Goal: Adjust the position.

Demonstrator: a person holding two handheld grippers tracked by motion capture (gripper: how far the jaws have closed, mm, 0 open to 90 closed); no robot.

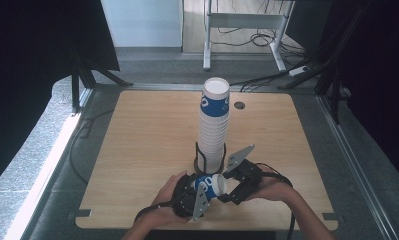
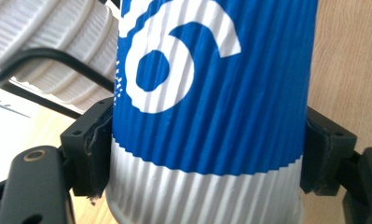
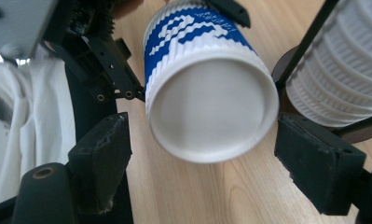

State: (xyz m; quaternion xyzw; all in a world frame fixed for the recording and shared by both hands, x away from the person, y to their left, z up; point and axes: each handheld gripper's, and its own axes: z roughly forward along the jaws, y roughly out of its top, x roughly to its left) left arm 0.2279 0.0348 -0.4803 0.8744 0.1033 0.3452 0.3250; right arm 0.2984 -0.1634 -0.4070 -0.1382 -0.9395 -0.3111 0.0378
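A blue and white ribbed paper cup (image 1: 210,185) lies on its side just above the table's front edge. My left gripper (image 1: 201,189) is shut on it, and in the left gripper view both pads (image 2: 93,149) press the cup's (image 2: 197,93) sides. My right gripper (image 1: 230,186) faces the cup's white base (image 3: 211,112). Its jaws stand open on either side of the base, with a gap at the left pad (image 3: 102,158). Behind them a tall stack of the same cups (image 1: 214,122) stands upright in a black wire holder (image 1: 199,155).
The wooden table (image 1: 147,145) has a round cable hole (image 1: 239,105) at the back right. Beyond it a white desk frame (image 1: 207,45) and cables lie on the floor. The stack (image 3: 342,79) stands close to the right of my right gripper.
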